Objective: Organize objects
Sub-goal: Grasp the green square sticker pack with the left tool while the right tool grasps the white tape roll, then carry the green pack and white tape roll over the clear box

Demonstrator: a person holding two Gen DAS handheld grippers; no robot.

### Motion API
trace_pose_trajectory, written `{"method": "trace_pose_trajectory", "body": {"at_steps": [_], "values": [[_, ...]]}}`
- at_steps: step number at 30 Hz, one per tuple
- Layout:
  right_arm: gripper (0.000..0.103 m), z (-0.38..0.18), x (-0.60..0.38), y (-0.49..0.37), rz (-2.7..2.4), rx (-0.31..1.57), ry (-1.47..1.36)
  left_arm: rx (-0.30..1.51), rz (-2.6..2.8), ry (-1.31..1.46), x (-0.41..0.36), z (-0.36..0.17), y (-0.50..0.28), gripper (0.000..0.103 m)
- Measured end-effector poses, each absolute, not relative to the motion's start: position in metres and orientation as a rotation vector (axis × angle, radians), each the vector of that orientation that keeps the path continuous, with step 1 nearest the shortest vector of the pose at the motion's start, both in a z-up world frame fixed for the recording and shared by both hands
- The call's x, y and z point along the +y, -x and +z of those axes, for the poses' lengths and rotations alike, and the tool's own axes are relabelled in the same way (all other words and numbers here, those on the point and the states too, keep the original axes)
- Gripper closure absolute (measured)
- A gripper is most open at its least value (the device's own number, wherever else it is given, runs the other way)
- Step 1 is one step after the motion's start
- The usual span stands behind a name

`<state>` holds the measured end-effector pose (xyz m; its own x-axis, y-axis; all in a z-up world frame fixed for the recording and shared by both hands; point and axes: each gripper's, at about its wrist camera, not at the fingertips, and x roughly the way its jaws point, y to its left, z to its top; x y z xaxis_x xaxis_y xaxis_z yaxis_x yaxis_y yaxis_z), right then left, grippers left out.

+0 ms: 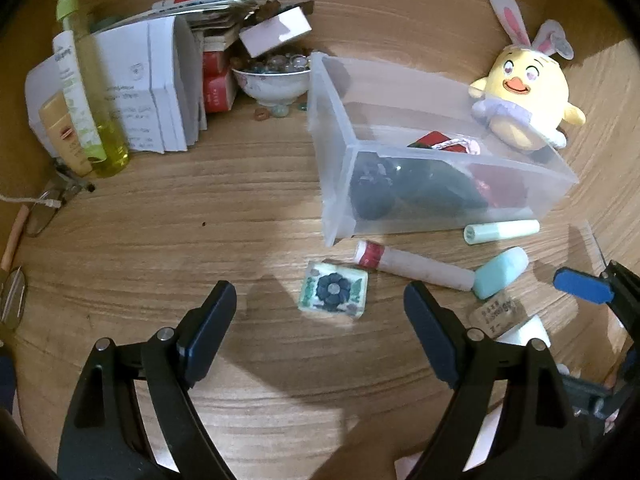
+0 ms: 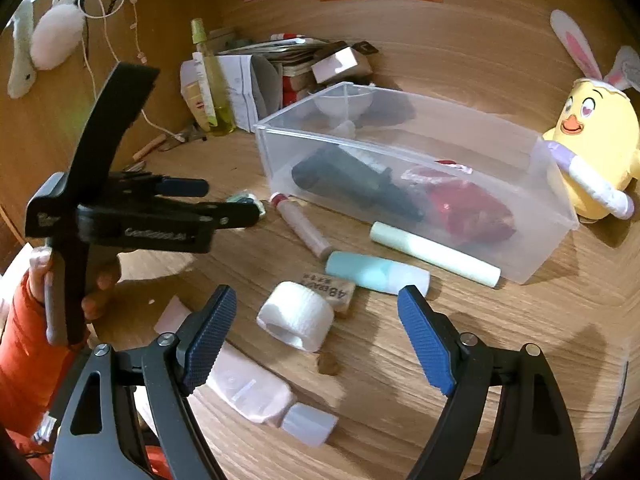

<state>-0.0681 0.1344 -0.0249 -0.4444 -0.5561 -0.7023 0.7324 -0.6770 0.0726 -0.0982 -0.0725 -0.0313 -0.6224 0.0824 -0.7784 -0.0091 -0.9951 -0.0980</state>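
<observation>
A: So why is all that small stuff left on the desk [image 1: 160, 240] right by the clear bin [image 1: 400, 152]?

B: Looks like it's been lined up to be dropped in, since a dark thing and a red one are already inside. The flower tile [image 1: 333, 292] is framed between the wide-open, empty jaws of the left gripper [image 1: 320, 304].

A: And the right gripper [image 2: 316, 308]?

B: Spread wide too, nothing held. The white tape roll [image 2: 296, 316] is sat between its fingers, untouched.
</observation>
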Motion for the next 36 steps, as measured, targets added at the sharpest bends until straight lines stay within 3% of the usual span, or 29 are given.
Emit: {"method": "trace_pose_trajectory", "body": {"at_steps": [4, 10, 15, 36], "values": [[0.027, -0.03, 0.131, 0.067, -2.128, 0.322, -0.939, -0.118, 2.765, 1.372, -0.071, -0.034, 0.103, 0.027], [0.049, -0.037, 0.127, 0.065, -2.099, 0.348, -0.957, -0.098, 2.762, 1.396, -0.07, -0.039, 0.105, 0.046], [0.063, -0.041, 0.122, 0.065, -2.076, 0.38, -0.971, -0.058, 2.782, 1.381, -0.066, -0.04, 0.105, 0.068], [0.064, -0.003, 0.138, 0.066, -2.168, 0.336, -0.841, -0.108, 2.858, 1.223, -0.068, -0.013, 0.089, 0.07]]}}
